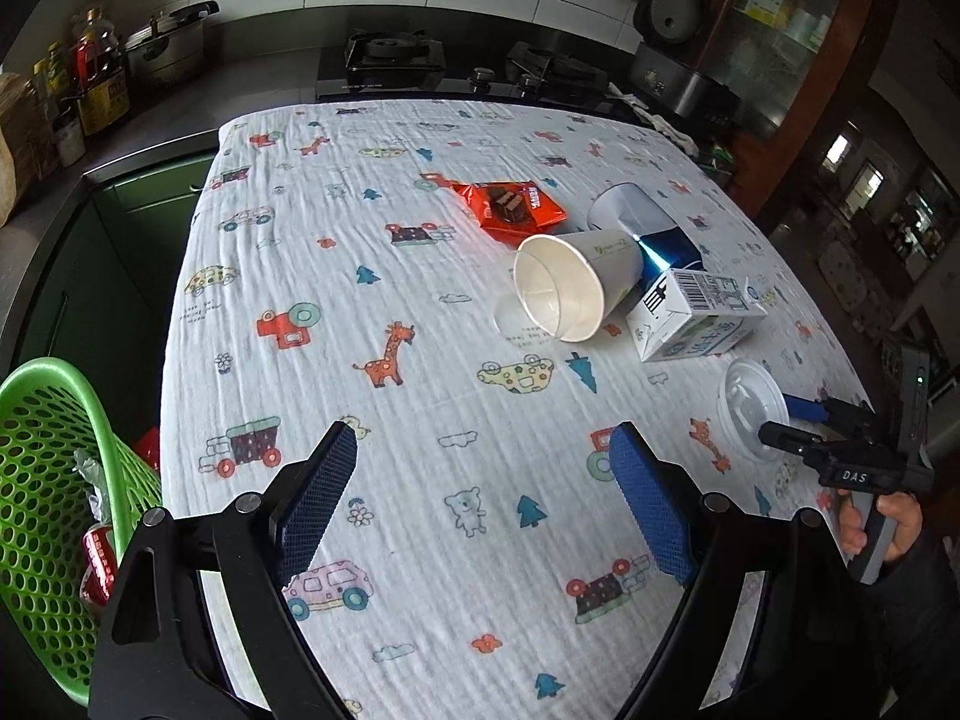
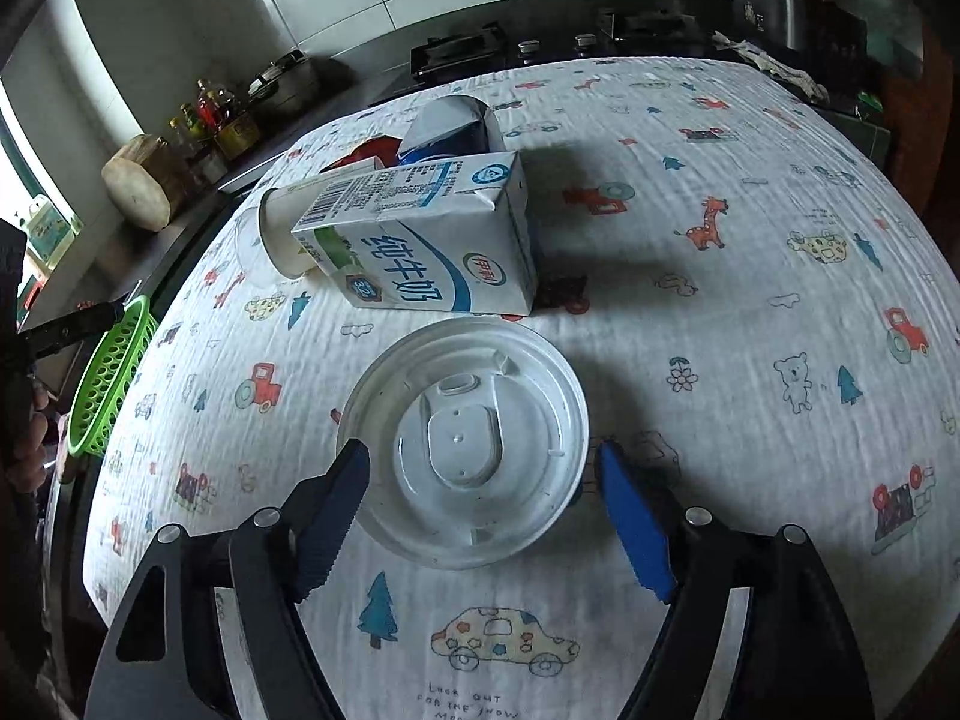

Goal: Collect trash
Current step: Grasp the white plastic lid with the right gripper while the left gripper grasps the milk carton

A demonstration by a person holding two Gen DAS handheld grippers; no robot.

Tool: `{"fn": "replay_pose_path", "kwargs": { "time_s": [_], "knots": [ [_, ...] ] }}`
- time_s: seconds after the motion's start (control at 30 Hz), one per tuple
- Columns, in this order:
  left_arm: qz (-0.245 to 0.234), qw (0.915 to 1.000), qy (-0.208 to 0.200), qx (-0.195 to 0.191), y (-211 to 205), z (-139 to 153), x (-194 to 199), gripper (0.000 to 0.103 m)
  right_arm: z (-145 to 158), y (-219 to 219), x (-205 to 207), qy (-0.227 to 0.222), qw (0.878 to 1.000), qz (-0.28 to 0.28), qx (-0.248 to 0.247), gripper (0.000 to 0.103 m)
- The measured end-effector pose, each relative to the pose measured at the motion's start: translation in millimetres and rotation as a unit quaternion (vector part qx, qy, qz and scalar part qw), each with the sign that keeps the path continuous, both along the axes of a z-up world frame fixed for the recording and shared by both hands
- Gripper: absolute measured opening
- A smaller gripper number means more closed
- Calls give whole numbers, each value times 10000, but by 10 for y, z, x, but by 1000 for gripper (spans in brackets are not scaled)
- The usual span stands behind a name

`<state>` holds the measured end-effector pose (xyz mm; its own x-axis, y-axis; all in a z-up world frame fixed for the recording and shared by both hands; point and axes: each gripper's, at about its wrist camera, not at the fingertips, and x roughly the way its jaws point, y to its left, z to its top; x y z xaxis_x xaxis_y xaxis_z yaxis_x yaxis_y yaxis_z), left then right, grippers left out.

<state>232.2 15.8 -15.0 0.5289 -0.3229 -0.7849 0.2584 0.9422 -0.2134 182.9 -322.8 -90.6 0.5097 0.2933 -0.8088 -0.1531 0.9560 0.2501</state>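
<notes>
A white plastic cup lid (image 2: 462, 444) lies flat on the patterned tablecloth (image 2: 720, 312). My right gripper (image 2: 483, 462) is open with its fingers on either side of the lid, low over the cloth; it also shows in the left wrist view (image 1: 780, 420) at the lid (image 1: 750, 411). A milk carton (image 2: 432, 234) lies on its side beyond the lid, against a tipped paper cup (image 1: 567, 282), a blue-and-white wrapper (image 1: 642, 219) and an orange snack bag (image 1: 510, 207). My left gripper (image 1: 483, 450) is open and empty above the cloth's near left part.
A green perforated basket (image 1: 42, 480) holding a red can (image 1: 99, 564) and crumpled foil stands off the table's left edge; it also shows in the right wrist view (image 2: 111, 378). A stove, pots, bottles and a rice cooker line the counter behind.
</notes>
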Motion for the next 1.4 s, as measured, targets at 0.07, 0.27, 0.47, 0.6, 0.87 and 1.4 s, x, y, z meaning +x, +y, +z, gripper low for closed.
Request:
{"fn": "replay_pose_path", "kwargs": {
  "time_s": [0.07,0.27,0.47,0.6,0.87,1.4],
  "knots": [
    [-64,10000,-6,12,-59,-1,10,85,-16,-9,-3,20,10000,-47,-10,74],
    [-268,9996,-12,75,-251,1,35,85,-20,-58,-38,-12,9996,-99,-249,52],
    [-588,9981,-133,121,-516,53,77,85,-29,-154,-132,-15,9991,-188,-375,39],
    [-868,9955,-259,258,-714,86,85,85,-4,-203,-168,-23,9995,-121,-283,40],
    [-1001,9943,-219,288,-819,68,86,85,162,-8,-359,-459,9967,363,-560,88],
    [-1119,9930,-217,316,-911,61,146,85,-52,288,-39,-204,9904,936,-1000,93]
  ]
}}
